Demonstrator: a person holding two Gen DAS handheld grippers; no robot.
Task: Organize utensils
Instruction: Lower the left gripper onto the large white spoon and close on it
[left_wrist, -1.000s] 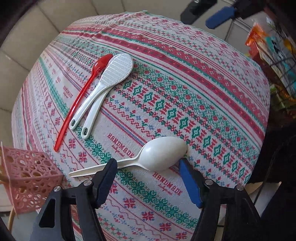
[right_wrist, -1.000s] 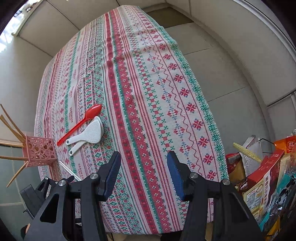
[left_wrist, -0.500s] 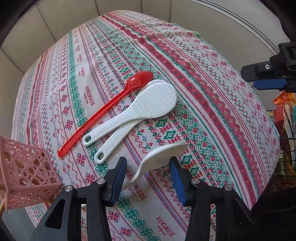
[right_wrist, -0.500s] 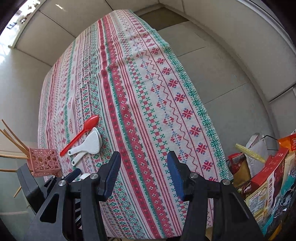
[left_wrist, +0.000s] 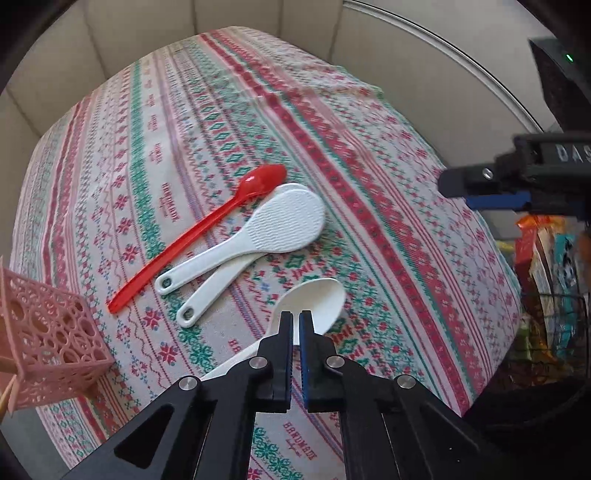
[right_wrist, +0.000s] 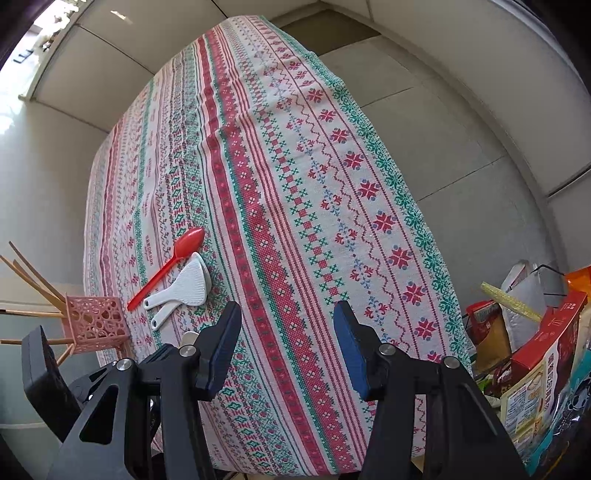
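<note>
My left gripper is shut on a cream plastic spoon, pinching it where bowl meets handle, just above the patterned tablecloth. Beyond it lie a red spoon and two white rice paddles, one on top of the other. A pink lattice utensil holder stands at the left edge; in the right wrist view wooden chopsticks stick out of it. My right gripper is open and empty above the near table edge; it shows in the left wrist view.
Snack boxes and bags are piled in a wire basket off the table's right side. A tiled floor surrounds the table. The red spoon and paddles show small in the right wrist view.
My left gripper has closed on the cream spoon and swung toward the paddles, tilting the spoon up. The right gripper stayed open and drifted slightly.
</note>
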